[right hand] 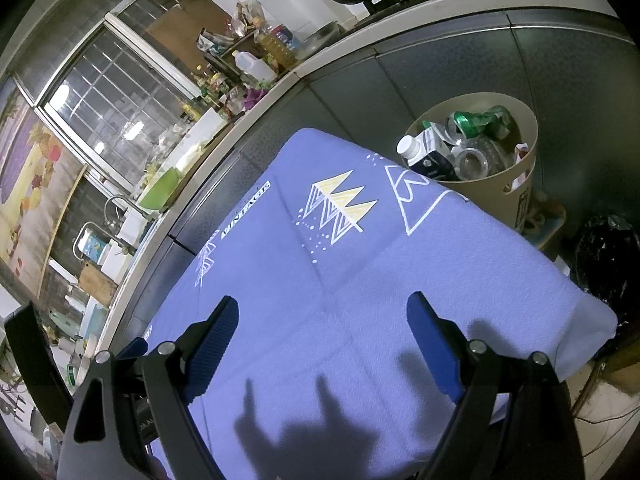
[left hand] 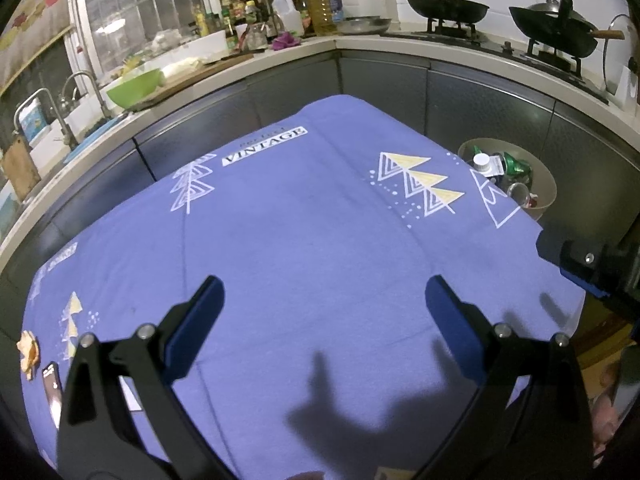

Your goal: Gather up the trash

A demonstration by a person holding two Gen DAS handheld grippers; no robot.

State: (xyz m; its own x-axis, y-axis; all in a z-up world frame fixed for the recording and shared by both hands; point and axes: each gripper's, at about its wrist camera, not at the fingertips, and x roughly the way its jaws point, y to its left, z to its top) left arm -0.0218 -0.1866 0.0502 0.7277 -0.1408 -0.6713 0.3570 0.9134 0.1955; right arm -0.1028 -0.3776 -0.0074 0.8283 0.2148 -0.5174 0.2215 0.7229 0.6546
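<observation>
Two sets of tongs, left tongs point(left hand: 324, 324) and right tongs point(right hand: 322, 344), gaping wide, gripping nothing. Last scrap point(left hand: 29, 354) sits far left of left tongs; bin point(right hand: 524, 184) far right. Grab gently, looks crumbly.

Right tongs point(right hand: 322, 332) gaping empty over purple patterned tablecloth point(right hand: 360, 280), beige round bin point(right hand: 516, 196) of crushed cans and bottles beyond the tabletop's far edge

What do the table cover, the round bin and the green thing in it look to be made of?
Table cover: woven cloth, matte, with creases and printed patterns. Bin: probably plastic, smooth beige with a cut-out handle slot. Green thing: a crushed can, likely thin metal, shiny and dented.
</observation>
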